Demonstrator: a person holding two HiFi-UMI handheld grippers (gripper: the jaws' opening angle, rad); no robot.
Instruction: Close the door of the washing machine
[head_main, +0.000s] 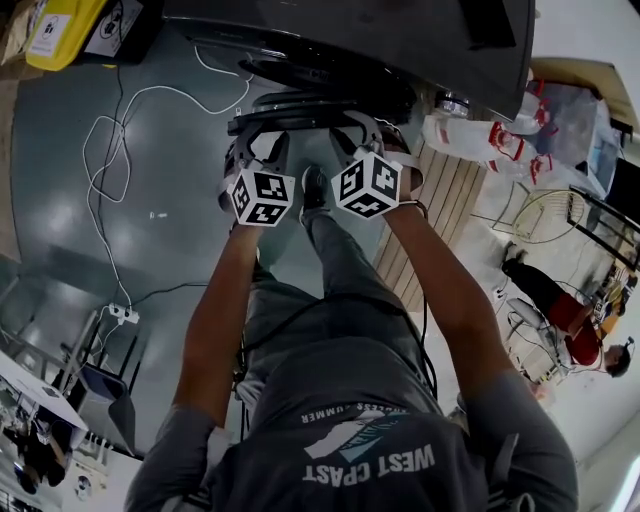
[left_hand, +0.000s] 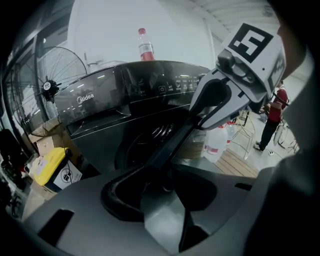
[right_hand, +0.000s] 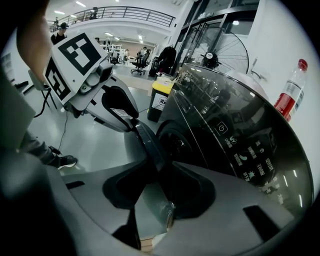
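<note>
The dark washing machine (head_main: 400, 40) stands in front of me, its round door (head_main: 300, 108) swung out and seen edge-on. My left gripper (head_main: 258, 135) and right gripper (head_main: 362, 128) sit side by side on the door's rim. In the left gripper view the door (left_hand: 170, 142) runs from between my left gripper's (left_hand: 162, 187) jaws up to the right gripper (left_hand: 200, 119), with the drum opening (left_hand: 145, 137) behind. In the right gripper view the door (right_hand: 150, 145) fills the gap of the right gripper (right_hand: 150, 202) and leads to the left gripper (right_hand: 131, 122). Both look shut on the rim.
A white cable (head_main: 110, 150) and a power strip (head_main: 122, 313) lie on the grey floor at left. A yellow bin (head_main: 60, 30) stands beside the machine, white jugs (head_main: 470, 135) and a wooden pallet (head_main: 440, 200) at right. A red-capped bottle (left_hand: 145, 46) is on the machine; a fan (left_hand: 50, 85) stands behind.
</note>
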